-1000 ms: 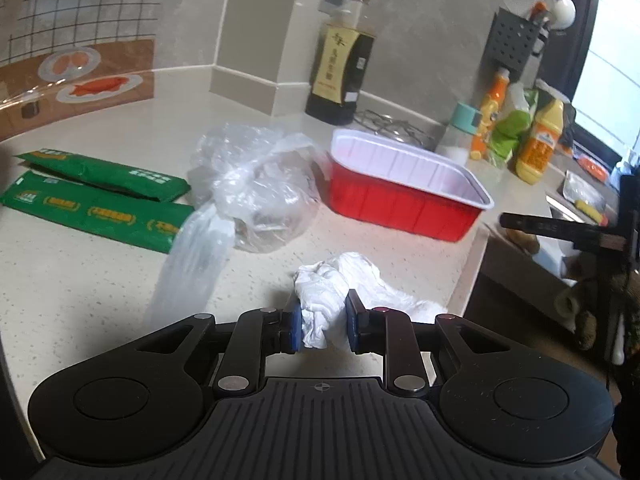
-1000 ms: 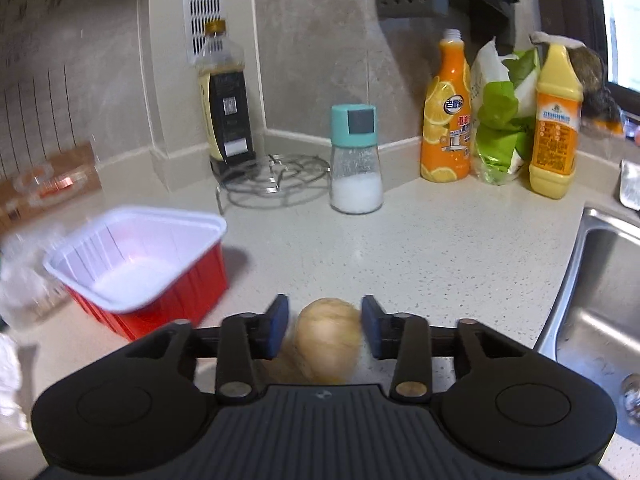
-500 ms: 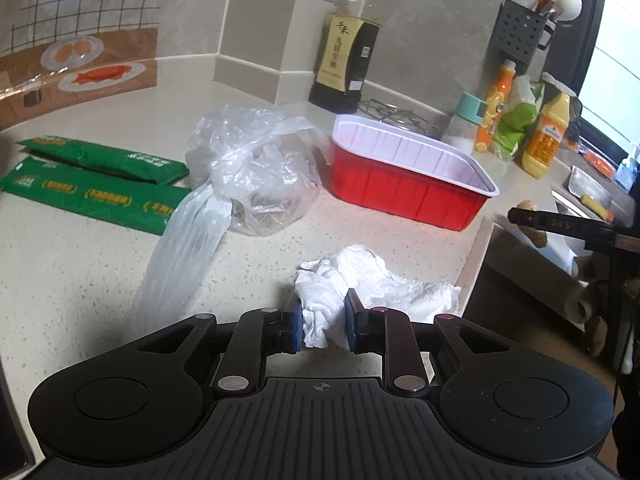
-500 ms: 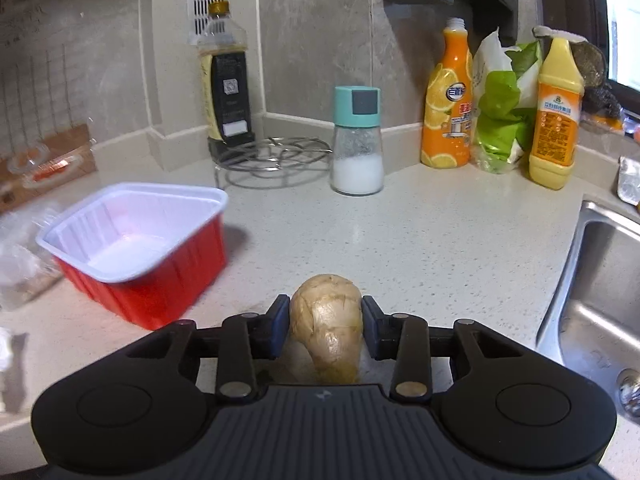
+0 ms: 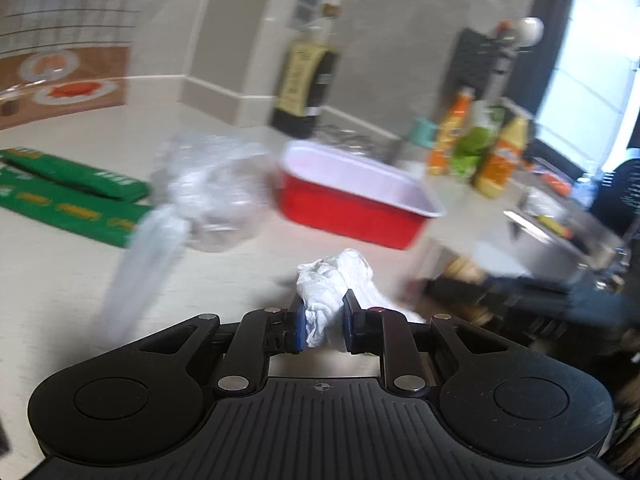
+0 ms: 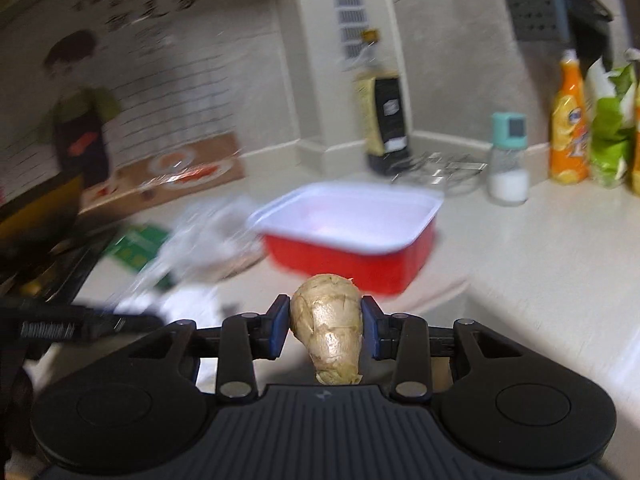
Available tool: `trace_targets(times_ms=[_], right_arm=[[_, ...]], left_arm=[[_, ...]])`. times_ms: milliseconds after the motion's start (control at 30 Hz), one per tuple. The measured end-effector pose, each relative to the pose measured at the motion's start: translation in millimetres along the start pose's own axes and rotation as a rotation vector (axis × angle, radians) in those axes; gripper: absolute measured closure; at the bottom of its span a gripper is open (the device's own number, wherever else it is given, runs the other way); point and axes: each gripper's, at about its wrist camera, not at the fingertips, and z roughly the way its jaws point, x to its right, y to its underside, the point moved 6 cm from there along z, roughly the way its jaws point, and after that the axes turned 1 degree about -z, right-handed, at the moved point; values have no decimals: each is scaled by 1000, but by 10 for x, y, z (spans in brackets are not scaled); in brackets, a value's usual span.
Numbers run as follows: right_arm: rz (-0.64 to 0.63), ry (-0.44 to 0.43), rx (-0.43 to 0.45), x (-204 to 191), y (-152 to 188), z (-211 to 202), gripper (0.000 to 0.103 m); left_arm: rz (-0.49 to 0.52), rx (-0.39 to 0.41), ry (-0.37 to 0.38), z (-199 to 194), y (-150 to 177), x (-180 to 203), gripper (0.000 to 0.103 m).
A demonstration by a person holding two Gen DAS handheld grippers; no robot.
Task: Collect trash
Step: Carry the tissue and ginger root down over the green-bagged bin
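Note:
My left gripper [image 5: 323, 322] is shut on a crumpled white tissue [image 5: 334, 280] and holds it just above the pale counter. My right gripper [image 6: 325, 326] is shut on a beige ginger piece [image 6: 329, 326], lifted above the counter. A red tray with a white inside [image 5: 352, 196] stands ahead of the left gripper; in the right wrist view the tray [image 6: 348, 228] is straight ahead. A crumpled clear plastic bag [image 5: 212, 196] lies left of the tray, and two green packets [image 5: 72, 200] lie further left. Both views are blurred by motion.
A dark sauce bottle [image 6: 384, 120], a wire trivet [image 6: 440, 168], a teal-capped salt jar [image 6: 508, 160] and orange and green bottles [image 6: 568, 124] stand along the back wall. The steel sink [image 5: 560, 236] lies right of the counter edge.
My right gripper has lifted the ginger and swung left toward the red tray. My left gripper has raised the tissue and turned slightly right.

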Motion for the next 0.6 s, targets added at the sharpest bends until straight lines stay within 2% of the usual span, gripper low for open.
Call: trace_targets(times_ms=[133, 267, 433, 533, 600], right_arm=[[-10, 67, 1, 63, 227, -259, 66], [13, 157, -31, 372, 575, -495, 66], [50, 258, -197, 858, 1398, -498, 66], [113, 276, -300, 1157, 1854, -435, 66], [134, 283, -338, 1302, 2089, -391, 66]], left_arm=[[67, -17, 93, -69, 57, 380, 82], [147, -105, 174, 142, 390, 769, 82], [150, -354, 174, 900, 1262, 990, 82], [182, -526, 115, 1475, 1732, 1017, 82], [204, -635, 48, 1876, 2005, 1013, 82]])
